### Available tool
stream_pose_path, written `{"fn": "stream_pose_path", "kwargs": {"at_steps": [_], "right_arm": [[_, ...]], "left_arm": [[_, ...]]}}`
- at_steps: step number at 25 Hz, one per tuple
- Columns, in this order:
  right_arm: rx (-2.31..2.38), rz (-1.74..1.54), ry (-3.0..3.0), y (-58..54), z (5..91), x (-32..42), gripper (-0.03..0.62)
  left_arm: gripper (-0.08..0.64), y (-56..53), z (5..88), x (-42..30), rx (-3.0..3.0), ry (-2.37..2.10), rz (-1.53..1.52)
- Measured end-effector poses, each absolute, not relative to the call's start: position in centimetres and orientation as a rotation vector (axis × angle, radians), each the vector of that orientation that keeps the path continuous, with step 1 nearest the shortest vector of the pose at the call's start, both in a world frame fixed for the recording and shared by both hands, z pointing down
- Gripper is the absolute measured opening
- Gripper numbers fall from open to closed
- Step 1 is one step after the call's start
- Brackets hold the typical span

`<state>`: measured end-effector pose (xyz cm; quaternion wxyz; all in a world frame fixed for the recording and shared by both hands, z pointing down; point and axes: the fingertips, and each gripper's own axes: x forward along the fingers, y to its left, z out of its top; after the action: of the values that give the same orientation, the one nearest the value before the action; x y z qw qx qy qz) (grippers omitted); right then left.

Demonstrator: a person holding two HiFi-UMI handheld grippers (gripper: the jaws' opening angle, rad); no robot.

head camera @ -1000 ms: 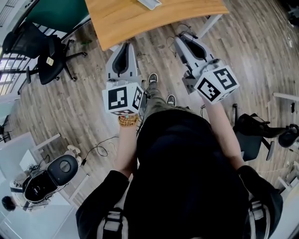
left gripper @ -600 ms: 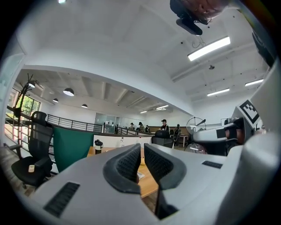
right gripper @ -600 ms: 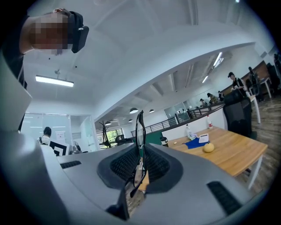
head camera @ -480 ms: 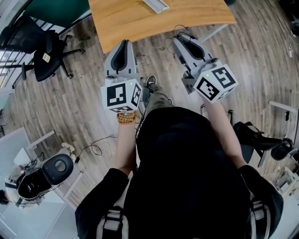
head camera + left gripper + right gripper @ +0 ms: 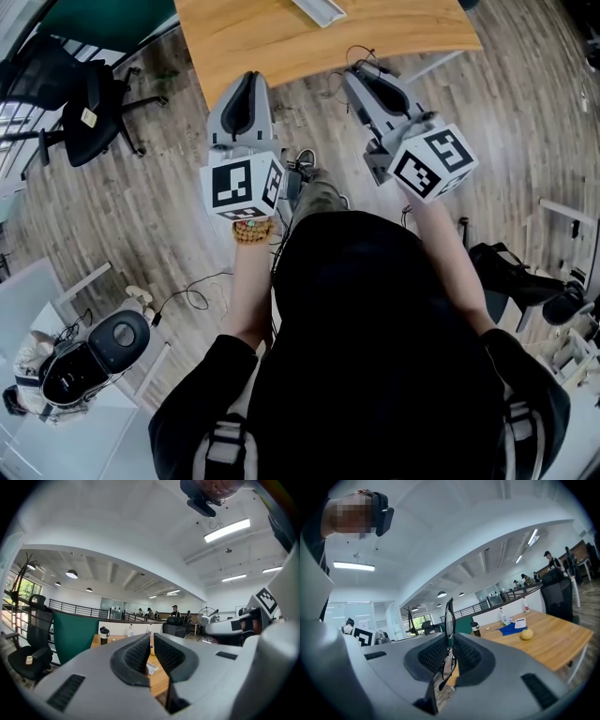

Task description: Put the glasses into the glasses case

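Note:
My right gripper (image 5: pixel 450 649) is shut on black-framed glasses (image 5: pixel 450 620), which stand on edge between its pads and stick up above them. In the head view the right gripper (image 5: pixel 362 75) points level at the near edge of a wooden table (image 5: pixel 272 42). My left gripper (image 5: pixel 246 84) is held beside it, also just short of that edge. In the left gripper view the left gripper (image 5: pixel 151 641) has its jaws drawn together to a thin slit with nothing in it. A white flat object (image 5: pixel 317 9) lies on the table; I cannot tell whether it is the case.
The person stands on a wood floor. Black office chairs (image 5: pixel 80 94) stand at the left and another chair (image 5: pixel 525 281) at the right. A cable (image 5: pixel 192 300) trails on the floor. Another table carries a yellow fruit (image 5: pixel 527 634), a blue cloth (image 5: pixel 508 629) and a bottle (image 5: pixel 503 616).
Both grippers have moved forward toward the wooden table, whose near edge is now closer to their tips. The glasses stay in the right gripper.

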<state>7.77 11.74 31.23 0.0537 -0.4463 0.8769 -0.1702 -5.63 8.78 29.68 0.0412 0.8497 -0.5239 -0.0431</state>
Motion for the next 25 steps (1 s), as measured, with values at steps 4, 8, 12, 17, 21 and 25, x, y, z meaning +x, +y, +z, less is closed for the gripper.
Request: {"fn": "stream_pose_path", "kwargs": {"at_steps": [4, 8, 12, 17, 21, 25], "right_arm": [[-1.366, -0.524, 2.655, 11.3, 31.5, 7.7, 0.049], [-1.378, -0.532, 2.646, 11.1, 31.8, 7.5, 0.049], [-1.39, -0.539, 2.628, 10.7, 31.6, 7.3, 0.049], [-1.419, -0.562, 2.587, 10.0, 31.7, 7.4, 0.049], [-1.437, -0.583, 2.577, 6.5, 31.4, 5.7, 0.049], [-1.465, -0.598, 2.563, 4.9, 31.5, 5.1, 0.049]], "left_arm": [[0.041, 8.3, 30.0, -5.4, 2.614, -1.58, -0.125], [0.041, 7.8, 30.4, -5.2, 2.624, -1.551, -0.119], [0.041, 7.0, 30.2, -5.5, 2.635, -1.529, -0.121], [0.041, 6.1, 30.4, -5.4, 2.651, -1.488, -0.102], [0.041, 2.5, 30.3, -6.8, 2.666, -1.461, -0.072], [0.041, 0.4, 30.4, -7.3, 2.675, -1.424, -0.057]]}}
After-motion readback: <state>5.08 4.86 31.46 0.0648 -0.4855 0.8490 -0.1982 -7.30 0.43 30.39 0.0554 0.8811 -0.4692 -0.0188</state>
